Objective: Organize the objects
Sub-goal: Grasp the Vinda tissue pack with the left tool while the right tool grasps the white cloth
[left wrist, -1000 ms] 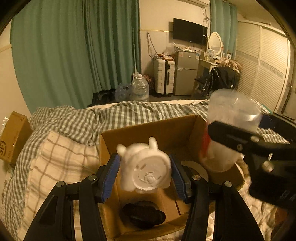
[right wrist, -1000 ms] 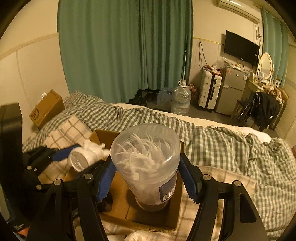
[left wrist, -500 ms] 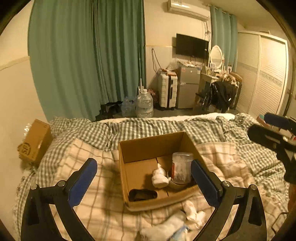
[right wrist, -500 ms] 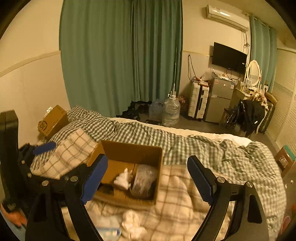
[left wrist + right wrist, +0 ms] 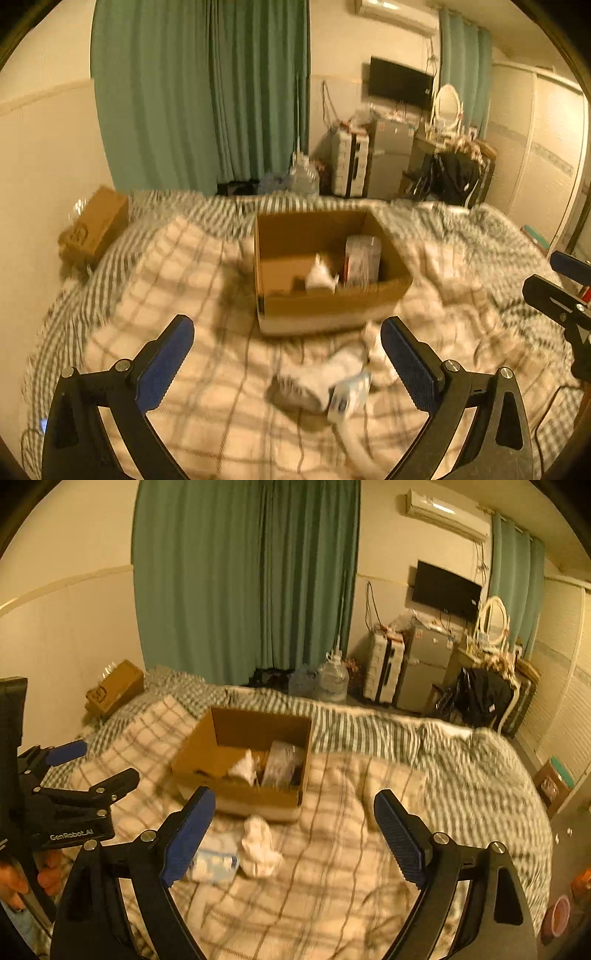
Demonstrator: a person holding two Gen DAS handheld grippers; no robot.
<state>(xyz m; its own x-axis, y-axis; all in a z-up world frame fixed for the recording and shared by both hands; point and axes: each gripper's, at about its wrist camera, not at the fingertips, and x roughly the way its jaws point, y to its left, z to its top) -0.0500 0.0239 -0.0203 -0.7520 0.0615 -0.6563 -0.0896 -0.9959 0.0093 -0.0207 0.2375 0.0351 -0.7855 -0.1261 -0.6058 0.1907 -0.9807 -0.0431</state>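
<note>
Two grippers: both up over the near edge of the bed [image 5: 177, 280], both empty.
Left gripper [image 5: 287, 356]: jaws spread wide, nothing between the blue pads, hovering above the checked blanket [image 5: 351, 878].
Right gripper [image 5: 294, 834]: jaws released too, wide apart, holding nothing; it also shows at the right edge of the left wrist view.
Cardboard box [image 5: 332, 306]: open-topped, sitting on the blanket near the middle of the bed, toward the far edge.
White figurine [image 5: 320, 275]: inside the box, against its near wall, just beside the container.
Clear container [image 5: 362, 259]: inside the box on the right side; the picture is too blurred to tell upright from tilted.
Crumpled white cloth [image 5: 260, 847]: loose on the blanket, just in front of the box's near wall.
Blue-and-white packet [image 5: 214, 862]: lying on the blanket, touching or almost touching the cloth, on its left.
Small brown box [image 5: 115, 688]: at the far left corner of the bed, against the wall.
Green curtain [image 5: 243, 576]: hanging behind the bed.
</note>
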